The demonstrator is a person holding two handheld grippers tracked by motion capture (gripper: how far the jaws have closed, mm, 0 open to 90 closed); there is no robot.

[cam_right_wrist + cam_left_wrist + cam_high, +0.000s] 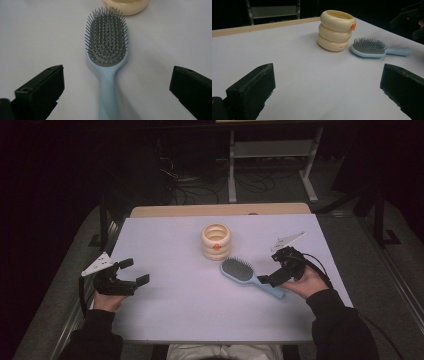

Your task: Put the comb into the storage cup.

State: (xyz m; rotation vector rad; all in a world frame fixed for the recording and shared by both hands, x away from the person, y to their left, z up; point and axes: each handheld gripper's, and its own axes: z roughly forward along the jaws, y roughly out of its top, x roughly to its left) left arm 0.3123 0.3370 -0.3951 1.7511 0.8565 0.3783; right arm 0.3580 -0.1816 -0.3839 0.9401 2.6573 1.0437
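A light blue hairbrush (245, 275) lies bristles up on the white table (175, 310), handle toward the near right. My right gripper (272, 268) is open at the handle end. In the right gripper view the brush (107, 50) runs straight away from me, its handle between the wide-apart jaws of that gripper (115, 92) without touching them. A cream holder of three stacked rings (216, 241) stands just beyond the brush head. My left gripper (135, 271) is open at the table's left, holding nothing. The left gripper view shows the holder (336, 30) and the brush (369, 47) far ahead of that gripper (327, 87).
The holder has a small orange spot (216, 247) on its front. A wooden strip (220, 210) borders the table's far edge. Beyond it are a metal frame (272, 160) and cables on the dark floor. The right gripper (409, 17) shows at the upper right of the left gripper view.
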